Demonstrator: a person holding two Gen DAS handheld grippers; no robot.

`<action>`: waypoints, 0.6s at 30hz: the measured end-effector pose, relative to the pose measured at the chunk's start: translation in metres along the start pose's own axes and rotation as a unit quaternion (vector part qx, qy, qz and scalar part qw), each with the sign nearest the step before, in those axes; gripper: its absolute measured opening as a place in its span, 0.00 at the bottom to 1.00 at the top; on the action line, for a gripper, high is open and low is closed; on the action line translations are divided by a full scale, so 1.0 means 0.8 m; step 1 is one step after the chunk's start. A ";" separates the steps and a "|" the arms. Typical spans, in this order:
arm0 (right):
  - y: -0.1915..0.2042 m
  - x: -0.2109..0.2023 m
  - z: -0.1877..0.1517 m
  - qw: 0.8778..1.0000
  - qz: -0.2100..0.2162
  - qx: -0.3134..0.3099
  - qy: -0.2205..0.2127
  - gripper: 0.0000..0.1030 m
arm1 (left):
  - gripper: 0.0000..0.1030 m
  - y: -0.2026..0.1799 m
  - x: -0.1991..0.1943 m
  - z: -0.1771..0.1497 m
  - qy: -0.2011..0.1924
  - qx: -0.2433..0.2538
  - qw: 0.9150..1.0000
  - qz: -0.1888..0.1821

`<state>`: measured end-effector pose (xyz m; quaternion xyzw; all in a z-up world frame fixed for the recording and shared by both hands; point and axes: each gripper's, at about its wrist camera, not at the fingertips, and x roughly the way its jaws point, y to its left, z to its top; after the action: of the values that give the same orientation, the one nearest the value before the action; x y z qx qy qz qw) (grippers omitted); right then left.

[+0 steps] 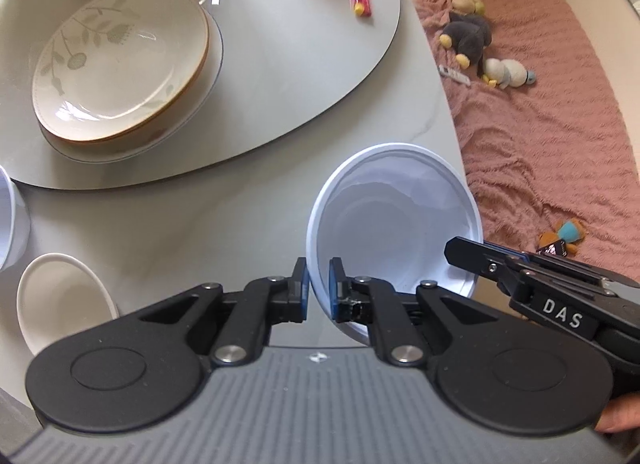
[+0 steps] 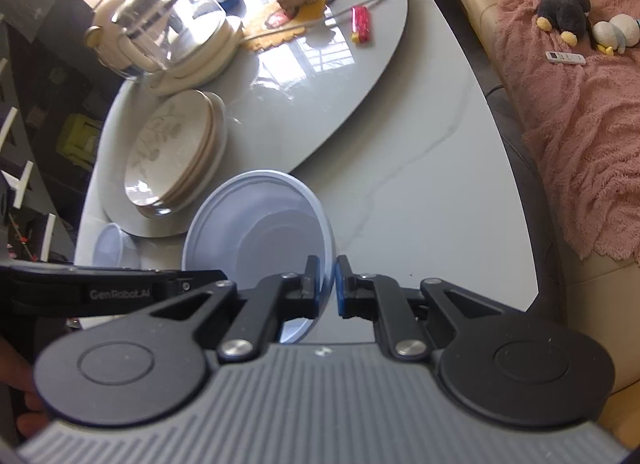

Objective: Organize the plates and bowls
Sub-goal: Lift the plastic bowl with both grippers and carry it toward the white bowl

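Two claws, one pale blue-white round bowl held tilted above the grey bench.
Left claw clamped on the near rim, right claw pinching the opposite edge; the bowl's lower edge hides behind the fingers. Stacked leaf-patterned cream plates sit on the turntable; a small white bowl and another at the left border are cut off.

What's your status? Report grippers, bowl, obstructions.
Left gripper and right gripper both shut on bowl rim. Bowl off table. Plate stack ahead.
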<state>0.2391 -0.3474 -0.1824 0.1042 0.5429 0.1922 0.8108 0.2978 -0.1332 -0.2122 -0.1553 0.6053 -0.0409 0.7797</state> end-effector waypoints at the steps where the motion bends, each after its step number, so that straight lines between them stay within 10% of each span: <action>1: 0.002 -0.003 -0.001 1.000 0.000 -0.004 0.000 0.10 | 0.11 0.000 -0.005 -0.001 -0.002 -0.001 1.000 0.001; 18: 0.033 -0.040 -0.004 0.999 0.031 -0.006 -0.010 0.10 | 0.11 0.027 -0.075 -0.021 -0.037 -0.005 0.999 -0.033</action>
<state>0.2201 -0.3372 -0.1471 0.1179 0.5300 0.2193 0.8106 0.2635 -0.1010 -0.1663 -0.1806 0.5710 -0.0575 0.7988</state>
